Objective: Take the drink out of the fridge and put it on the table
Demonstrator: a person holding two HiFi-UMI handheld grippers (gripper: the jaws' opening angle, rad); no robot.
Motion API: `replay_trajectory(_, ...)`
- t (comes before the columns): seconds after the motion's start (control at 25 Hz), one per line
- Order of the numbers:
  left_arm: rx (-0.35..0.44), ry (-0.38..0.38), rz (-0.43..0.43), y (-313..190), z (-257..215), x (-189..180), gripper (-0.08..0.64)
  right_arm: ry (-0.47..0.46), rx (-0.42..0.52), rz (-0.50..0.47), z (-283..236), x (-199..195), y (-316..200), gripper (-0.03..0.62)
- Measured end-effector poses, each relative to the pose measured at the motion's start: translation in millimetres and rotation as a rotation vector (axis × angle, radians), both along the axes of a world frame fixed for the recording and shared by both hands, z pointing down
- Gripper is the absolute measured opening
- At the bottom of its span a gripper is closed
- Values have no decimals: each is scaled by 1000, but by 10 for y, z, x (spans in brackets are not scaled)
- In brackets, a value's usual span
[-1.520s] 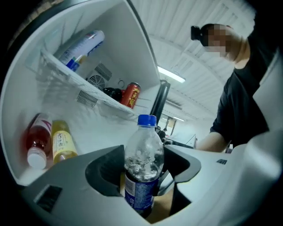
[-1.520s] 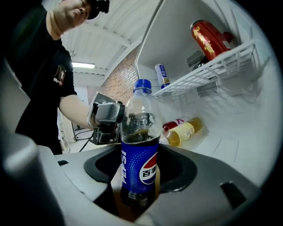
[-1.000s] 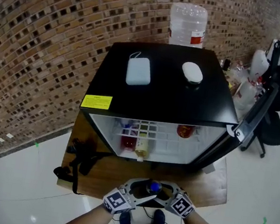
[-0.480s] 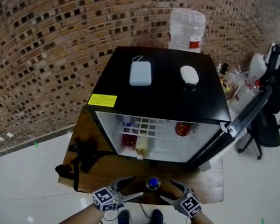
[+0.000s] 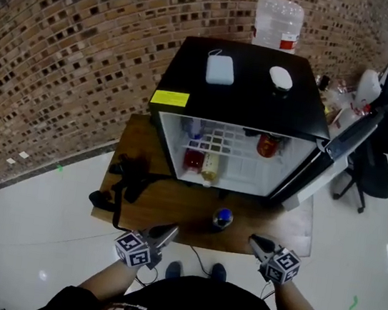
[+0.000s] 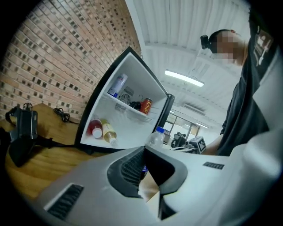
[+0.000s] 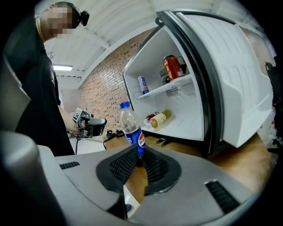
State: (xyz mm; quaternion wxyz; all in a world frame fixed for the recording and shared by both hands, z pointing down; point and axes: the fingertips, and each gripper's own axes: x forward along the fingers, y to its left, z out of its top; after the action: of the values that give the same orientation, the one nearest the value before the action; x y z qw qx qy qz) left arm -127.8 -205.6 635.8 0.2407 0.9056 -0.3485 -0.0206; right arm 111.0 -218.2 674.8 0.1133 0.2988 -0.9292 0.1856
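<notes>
Bottle [image 5: 222,218] on table [image 5: 172,205], L gripper [image 5: 168,231] closed, R gripper [image 5: 255,241] just closed, empty

Your fingers [image 7: 194,176] are smooth matt grey plastic; their pads [image 7: 124,167] are black and ribbed. Just ahead of the fingertips, the bottle [image 7: 130,126] is clear glossy plastic with a shiny blue label. It stands on a table [image 5: 171,209] of wood grain with a slight sheen. Beyond it, the fridge [image 5: 246,97] has a glossy black top, a smooth white plastic lining and a white wire shelf [image 5: 218,141]. Left of your left fingers, the brick wall [image 5: 74,39] is rough and matt. Beneath them, the floor [image 5: 23,233] is polished and reflective.
</notes>
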Motion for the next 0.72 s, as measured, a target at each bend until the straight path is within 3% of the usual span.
replay_trajectory(0.28,-15,28,-38,49,-74,-53,0,-22,-19,14,-102,47,186,25)
replay_trajectory(0.44,-2,44,-12,113,-179,-121,0,-12,-23,40,-182,-61,265,23)
replay_trajectory(0.72,-4,50,81,375,-267,-278,0,-63,-26,208,-394,-93,412,3)
